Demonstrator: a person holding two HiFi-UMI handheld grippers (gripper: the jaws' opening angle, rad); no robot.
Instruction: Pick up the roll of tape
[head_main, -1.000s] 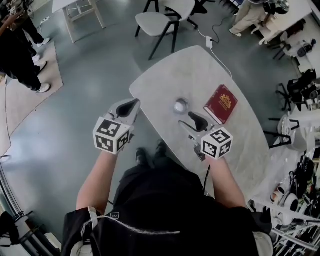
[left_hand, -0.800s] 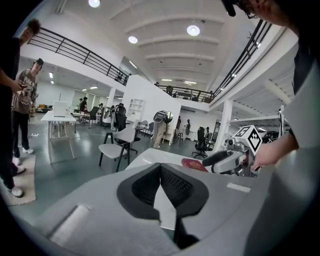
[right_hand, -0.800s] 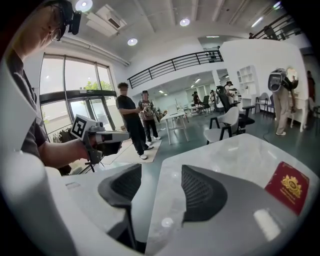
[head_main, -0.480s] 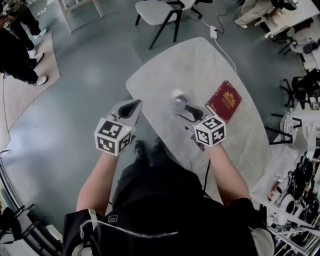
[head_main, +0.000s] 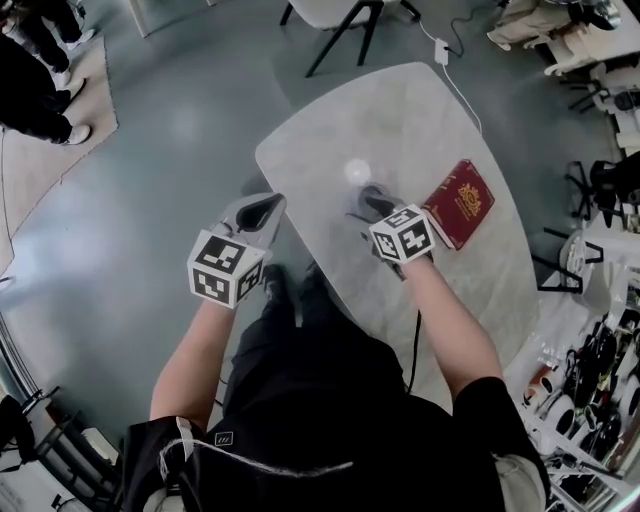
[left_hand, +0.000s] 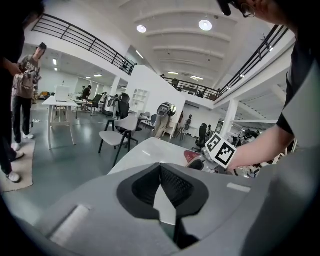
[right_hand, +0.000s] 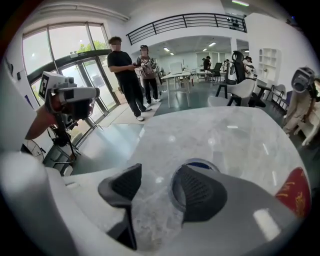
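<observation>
- On the marble table (head_main: 400, 110), near its middle: roll of tape (right_hand: 201, 163) lying flat, w/ red book (head_main: 460, 203) to its right.
- R gripper (right_hand: 157, 186) low over the roll, jaws apart, not clamped; right-hand jaw sits over it, rim showing round the pad.
- L gripper (left_hand: 160, 172) off table's left edge, jaws pressed together, nothing btwn.

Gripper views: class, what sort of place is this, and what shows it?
Probably an open-plan office or lab hall: desks with chairs, a railed upper gallery, tall glass doors.
</observation>
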